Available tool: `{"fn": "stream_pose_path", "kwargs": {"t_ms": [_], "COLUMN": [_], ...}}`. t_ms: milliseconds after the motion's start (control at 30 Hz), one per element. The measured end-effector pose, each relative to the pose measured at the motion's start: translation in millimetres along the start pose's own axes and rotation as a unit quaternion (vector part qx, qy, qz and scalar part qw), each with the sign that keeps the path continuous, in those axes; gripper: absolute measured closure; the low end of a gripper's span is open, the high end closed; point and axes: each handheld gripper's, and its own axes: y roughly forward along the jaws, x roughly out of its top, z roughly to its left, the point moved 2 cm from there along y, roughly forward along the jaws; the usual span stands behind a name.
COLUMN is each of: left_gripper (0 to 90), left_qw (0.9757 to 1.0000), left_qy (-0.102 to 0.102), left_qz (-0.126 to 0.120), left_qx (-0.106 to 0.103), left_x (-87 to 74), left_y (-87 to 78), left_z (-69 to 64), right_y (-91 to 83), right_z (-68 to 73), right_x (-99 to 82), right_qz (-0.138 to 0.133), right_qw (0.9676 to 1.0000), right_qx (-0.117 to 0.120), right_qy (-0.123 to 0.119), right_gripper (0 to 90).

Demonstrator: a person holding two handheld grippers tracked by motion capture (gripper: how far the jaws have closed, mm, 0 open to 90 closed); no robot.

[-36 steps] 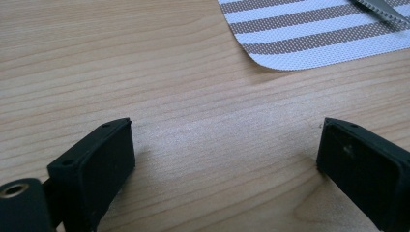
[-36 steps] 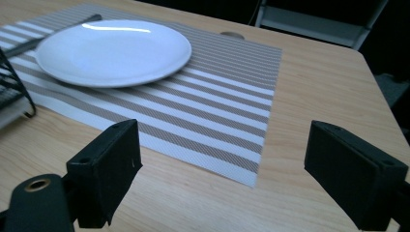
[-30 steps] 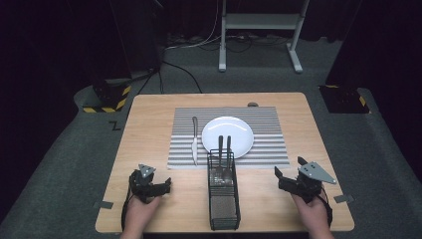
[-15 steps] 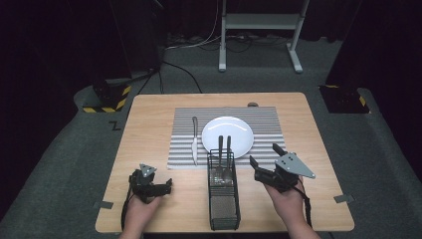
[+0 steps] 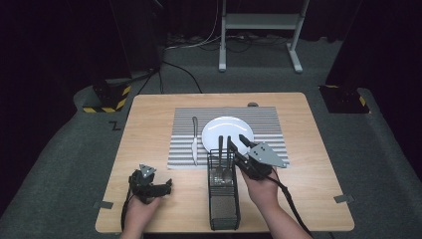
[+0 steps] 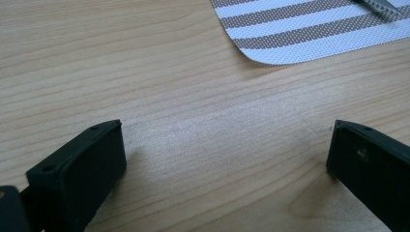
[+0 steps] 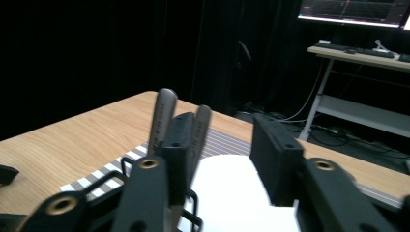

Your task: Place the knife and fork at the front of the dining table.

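Note:
A black wire basket point(image 5: 223, 199) stands at the table's front middle, with two grey utensil handles point(image 5: 220, 147) sticking up from its far end. My right gripper point(image 5: 235, 140) hovers just right of those handles, pointing away over the white plate point(image 5: 224, 128). Its jaws have just been closing and stand partly apart. In the right gripper view point(image 7: 225, 125) the plate point(image 7: 227, 183) shows through the gap, and the handles point(image 7: 163, 113) stand at the left jaw, not between the pads. My left gripper point(image 5: 168, 186) rests open on the bare wood point(image 6: 225, 140).
A striped placemat point(image 5: 268, 124) lies under the plate, with a knife point(image 5: 194, 139) on it left of the plate. The mat's corner point(image 6: 300, 34) shows ahead of the left gripper. A cable trails from the right gripper toward the table's front edge.
My right gripper has travelled left from the table's right front and risen beside the basket's handles, and its jaws have narrowed. The left gripper has stayed put.

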Motion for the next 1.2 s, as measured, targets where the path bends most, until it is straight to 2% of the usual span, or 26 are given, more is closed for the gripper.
{"fn": "stream_pose_path", "kwargs": {"t_ms": [100,500,600,867,967,1200], "left_gripper": [0.5,0.6,0.7,0.7,0.7,0.7], "left_qw": [1.0000,1.0000,1.0000,1.0000,1.0000,1.0000], "left_qy": [0.000,0.001,0.001,0.001,0.001,0.001], "left_qz": [0.000,0.000,0.000,0.000,0.000,0.000], "left_qx": [0.000,0.000,0.000,0.000,0.000,0.000], "left_x": [0.0,-0.4,-0.6,-0.6,-0.6,-0.6], "left_y": [0.0,-0.6,-0.7,-0.7,-0.7,-0.7], "left_z": [0.0,0.1,0.2,0.1,0.1,0.1], "right_y": [4.8,15.4,17.7,21.4,22.3,15.8], "right_z": [2.4,9.3,7.9,7.0,6.6,8.9], "right_x": [0.3,-3.4,-4.8,-7.3,-8.4,-8.5], "right_qz": [0.006,0.023,0.027,0.028,0.030,0.016], "right_qw": [0.9998,0.9995,0.9992,0.9985,0.9982,0.9981], "right_qx": [0.011,0.019,0.024,0.034,0.037,0.048], "right_qy": [0.012,0.009,0.019,0.032,0.037,0.036], "right_gripper": [65.3,75.3,76.3,75.7,78.6,80.5]}}
